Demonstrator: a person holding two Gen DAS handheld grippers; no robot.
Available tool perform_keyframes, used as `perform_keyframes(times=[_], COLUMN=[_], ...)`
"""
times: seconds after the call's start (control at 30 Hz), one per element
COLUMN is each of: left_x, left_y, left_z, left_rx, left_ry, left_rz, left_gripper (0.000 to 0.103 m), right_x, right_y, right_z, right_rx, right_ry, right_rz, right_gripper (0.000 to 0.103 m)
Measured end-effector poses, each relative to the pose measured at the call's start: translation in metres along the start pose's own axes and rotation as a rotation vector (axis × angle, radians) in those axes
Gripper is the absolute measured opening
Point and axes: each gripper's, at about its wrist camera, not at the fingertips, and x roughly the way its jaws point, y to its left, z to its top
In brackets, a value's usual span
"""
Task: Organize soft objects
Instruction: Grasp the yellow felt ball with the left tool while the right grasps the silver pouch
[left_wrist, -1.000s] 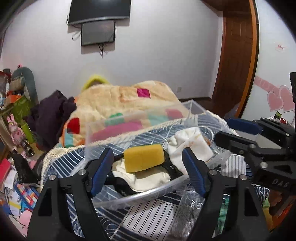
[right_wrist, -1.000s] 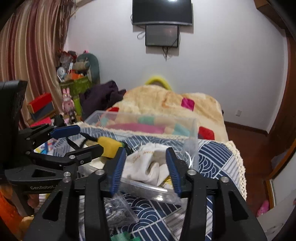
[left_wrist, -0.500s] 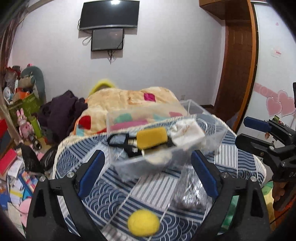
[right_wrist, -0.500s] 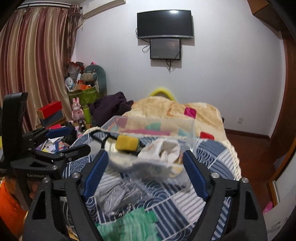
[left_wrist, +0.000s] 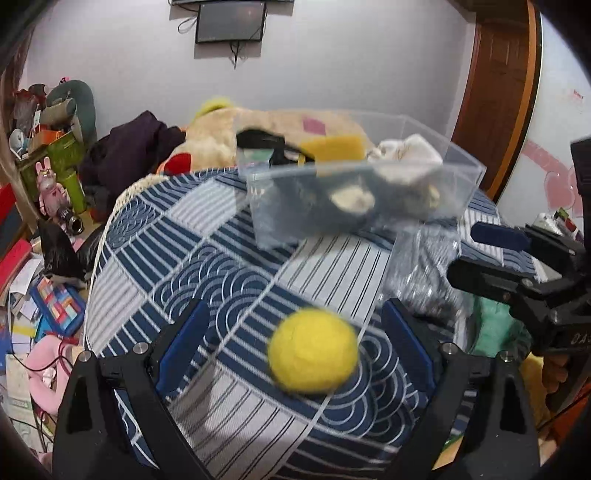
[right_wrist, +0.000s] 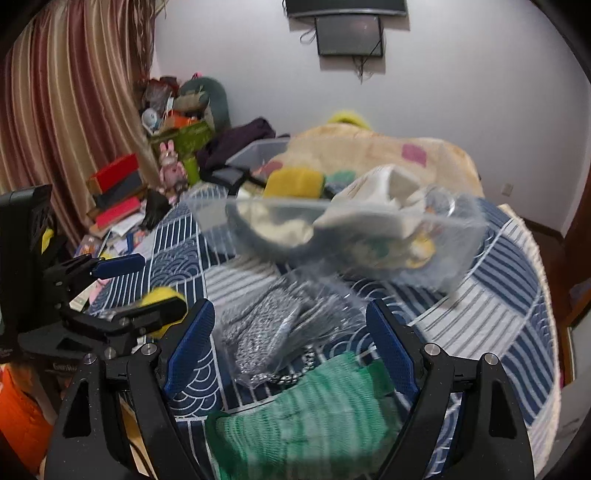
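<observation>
A clear plastic bin (left_wrist: 458, 192) stands on the blue patterned cloth and holds a yellow sponge (left_wrist: 334, 147), a white cloth (left_wrist: 406, 155) and dark items. It also shows in the right wrist view (right_wrist: 454, 240). A yellow felt ball (left_wrist: 313, 356) lies on the cloth between the fingers of my open, empty left gripper (left_wrist: 295, 343). My right gripper (right_wrist: 288, 339) is open and empty above a grey speckled bag (right_wrist: 266, 332) and a green mesh cloth (right_wrist: 306, 417).
A beige patchwork blanket (right_wrist: 369, 151) and dark purple clothes (left_wrist: 129, 147) lie behind the bin. Toys, boxes and books (left_wrist: 48, 306) clutter the floor at left by a striped curtain (right_wrist: 66, 110). A wooden door (left_wrist: 498, 92) is at right.
Both grippers have pulled back from the bin and dropped lower. The yellow ball now sits between the left fingers, and the grey bag and green cloth between the right fingers.
</observation>
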Motion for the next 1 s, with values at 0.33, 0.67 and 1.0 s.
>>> perform_keyframes(times=[0.33, 0.67, 1.0], left_x=[-0.001, -0.01, -0.041], left_y=[-0.006, -0.014, -0.02], left_z=[-0.014, -0.014, 0.025], left_rx=[0.008, 0.029, 0.043], left_ry=[0.0, -0.022, -0.15], left_rz=[-0.009, -0.028, -0.042], left_gripper=[0.07, 0.045, 0.045], right_x=[0.008, -0.018, -0.056], right_y=[0.0, -0.004, -0.011], right_z=[-0.006, -0.001, 0.015], right_rx=[-0.004, -0.002, 0.01], right_ry=[0.039, -0.051, -0.177], right_rz=[0.023, 0.012, -0.013], right_gripper=[0.031, 0.02, 0.02])
